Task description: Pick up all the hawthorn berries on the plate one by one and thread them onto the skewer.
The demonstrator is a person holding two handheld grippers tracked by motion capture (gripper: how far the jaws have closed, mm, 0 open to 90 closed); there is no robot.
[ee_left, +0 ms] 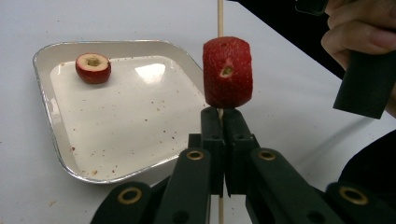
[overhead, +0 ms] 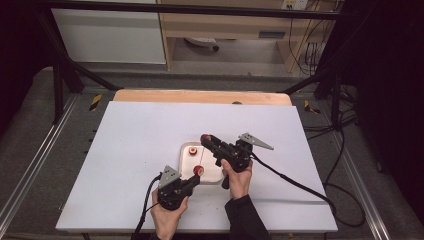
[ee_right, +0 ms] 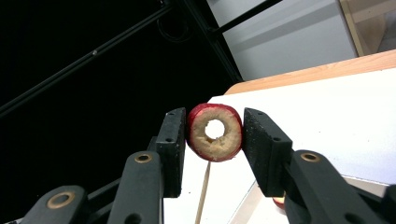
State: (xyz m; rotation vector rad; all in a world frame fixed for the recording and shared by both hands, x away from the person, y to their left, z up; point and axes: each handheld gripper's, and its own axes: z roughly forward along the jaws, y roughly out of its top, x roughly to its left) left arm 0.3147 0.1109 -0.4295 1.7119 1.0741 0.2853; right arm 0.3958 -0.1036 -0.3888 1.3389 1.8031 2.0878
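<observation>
My left gripper [ee_left: 223, 114] is shut on a thin wooden skewer [ee_left: 220, 18] that stands upright. A red fruit piece [ee_left: 227, 72] with a cored hole is threaded on the skewer just above the jaws. In the high view this gripper [overhead: 195, 179] sits at the near edge of the white tray [overhead: 212, 171]. My right gripper [ee_right: 215, 133] is shut on a cored red fruit ring [ee_right: 215, 141], pale inside, held above the tray's far right corner [overhead: 206, 138]. Another cored fruit piece [ee_left: 93, 68] lies in the tray's far corner.
The tray [ee_left: 60, 140] rests mid-table on a white sheet [overhead: 140, 135] and carries small crumbs. A wooden strip [overhead: 200, 96] runs along the far edge. The right gripper's cable [overhead: 295, 182] trails over the right side. The person's right hand [ee_left: 359, 32] is close to the skewer.
</observation>
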